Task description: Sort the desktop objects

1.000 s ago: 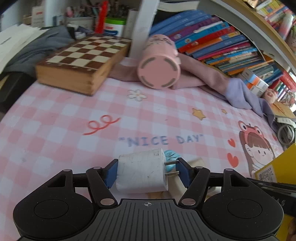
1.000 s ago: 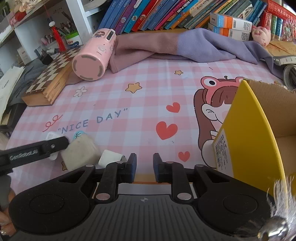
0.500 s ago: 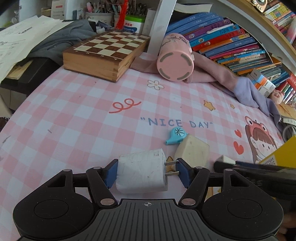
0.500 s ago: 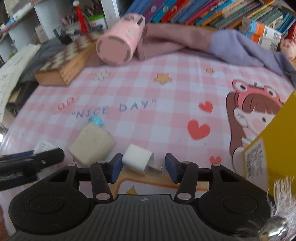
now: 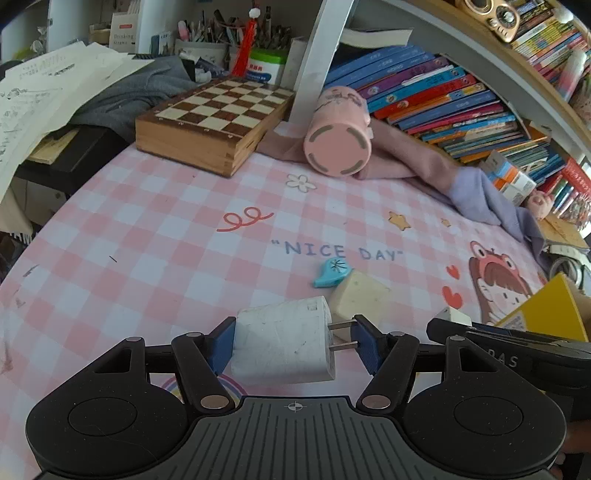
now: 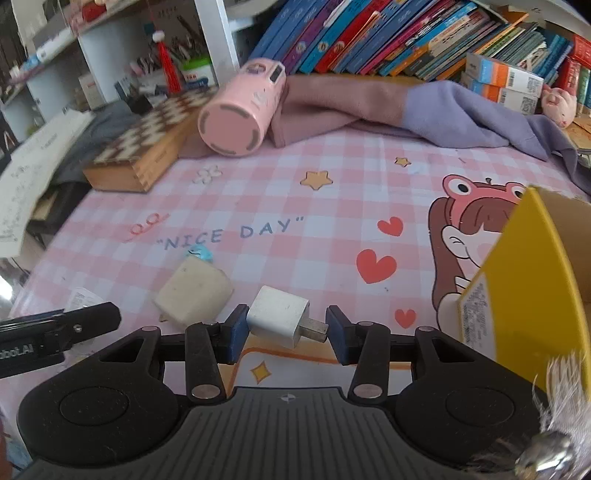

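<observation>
My left gripper [image 5: 293, 343] is shut on a large white plug charger [image 5: 282, 347], its prongs against the right pad, held above the pink checked mat [image 5: 147, 258]. My right gripper [image 6: 284, 328] is closed around a small white USB adapter [image 6: 279, 319] low over the mat, its metal tip at the right pad. A cream eraser block [image 6: 194, 291] and a small blue bird-shaped piece [image 5: 330, 271] lie on the mat between the grippers. A yellow cardboard box [image 6: 524, 291] stands open at the right.
A pink tumbler [image 5: 338, 142] lies on its side at the back beside a wooden chess box [image 5: 216, 122]. A pink and lilac cloth [image 6: 406, 107] lies before a row of books [image 6: 369, 33]. Papers [image 5: 44, 92] overhang the left edge.
My left gripper has lifted and pulled back with the plug charger. My right gripper moved to the small adapter and closed around it.
</observation>
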`<state>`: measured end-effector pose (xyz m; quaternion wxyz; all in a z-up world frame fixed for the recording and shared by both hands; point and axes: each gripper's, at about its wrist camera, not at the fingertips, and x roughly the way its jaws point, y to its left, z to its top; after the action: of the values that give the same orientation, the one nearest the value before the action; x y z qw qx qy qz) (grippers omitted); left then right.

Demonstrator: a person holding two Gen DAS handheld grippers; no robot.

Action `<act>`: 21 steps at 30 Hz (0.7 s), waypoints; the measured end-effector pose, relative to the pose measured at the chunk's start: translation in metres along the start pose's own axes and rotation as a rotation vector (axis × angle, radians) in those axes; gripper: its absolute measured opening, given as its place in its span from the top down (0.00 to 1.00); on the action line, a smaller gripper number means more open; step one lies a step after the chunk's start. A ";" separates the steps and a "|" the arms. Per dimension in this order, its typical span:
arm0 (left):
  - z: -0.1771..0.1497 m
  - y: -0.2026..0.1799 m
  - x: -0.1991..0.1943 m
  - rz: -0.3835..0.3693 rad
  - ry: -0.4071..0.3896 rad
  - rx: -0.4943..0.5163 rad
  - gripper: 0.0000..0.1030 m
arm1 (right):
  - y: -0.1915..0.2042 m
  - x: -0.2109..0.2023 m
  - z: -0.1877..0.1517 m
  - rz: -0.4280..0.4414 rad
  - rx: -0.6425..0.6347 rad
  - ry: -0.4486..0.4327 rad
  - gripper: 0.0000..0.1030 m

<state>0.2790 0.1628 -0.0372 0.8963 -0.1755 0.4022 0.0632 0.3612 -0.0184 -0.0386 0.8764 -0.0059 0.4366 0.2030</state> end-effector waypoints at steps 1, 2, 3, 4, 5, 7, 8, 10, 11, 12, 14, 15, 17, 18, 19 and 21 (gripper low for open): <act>0.000 -0.002 -0.004 -0.004 -0.007 0.001 0.35 | -0.001 -0.006 0.000 0.004 0.005 -0.009 0.59; 0.000 -0.003 -0.009 -0.009 -0.015 0.002 0.35 | -0.002 -0.011 -0.001 0.006 0.007 -0.018 0.59; 0.001 -0.005 -0.013 -0.015 -0.022 0.002 0.35 | -0.002 -0.017 -0.001 0.009 0.007 -0.025 0.59; 0.001 -0.006 -0.018 -0.020 -0.029 0.003 0.35 | -0.003 -0.022 -0.001 0.012 0.009 -0.033 0.59; 0.002 -0.007 -0.023 -0.026 -0.036 0.003 0.35 | -0.004 -0.027 0.000 0.016 0.010 -0.041 0.59; 0.003 -0.007 -0.033 -0.040 -0.048 -0.006 0.35 | -0.005 -0.038 0.001 0.025 -0.002 -0.060 0.59; 0.004 -0.007 -0.038 -0.047 -0.054 -0.009 0.35 | -0.005 -0.044 0.001 0.027 -0.012 -0.071 0.59; 0.005 -0.009 -0.049 -0.056 -0.070 -0.007 0.35 | -0.006 -0.056 0.001 0.028 -0.035 -0.091 0.59; 0.005 -0.009 -0.053 -0.062 -0.078 -0.006 0.35 | -0.006 -0.061 0.000 0.029 -0.044 -0.100 0.59; 0.005 -0.010 -0.058 -0.070 -0.087 -0.008 0.35 | -0.006 -0.066 -0.001 0.028 -0.049 -0.105 0.59; 0.004 -0.010 -0.067 -0.084 -0.099 -0.013 0.35 | -0.007 -0.074 -0.006 0.034 -0.039 -0.106 0.59; 0.003 -0.011 -0.072 -0.090 -0.102 -0.018 0.35 | -0.007 -0.077 -0.008 0.042 -0.026 -0.106 0.59; 0.000 -0.009 -0.081 -0.098 -0.106 -0.038 0.35 | -0.007 -0.083 -0.014 0.058 -0.001 -0.108 0.59; -0.001 -0.008 -0.085 -0.105 -0.111 -0.051 0.35 | -0.007 -0.086 -0.016 0.059 0.007 -0.109 0.59; -0.003 -0.006 -0.090 -0.112 -0.115 -0.061 0.35 | -0.006 -0.089 -0.018 0.061 0.011 -0.110 0.59; -0.005 -0.003 -0.098 -0.121 -0.116 -0.074 0.35 | -0.006 -0.097 -0.019 0.067 0.009 -0.114 0.59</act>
<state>0.2107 0.1605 0.0330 0.9133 -0.2283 0.3356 0.0337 0.2967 -0.0612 0.0227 0.8926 0.0243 0.3868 0.2305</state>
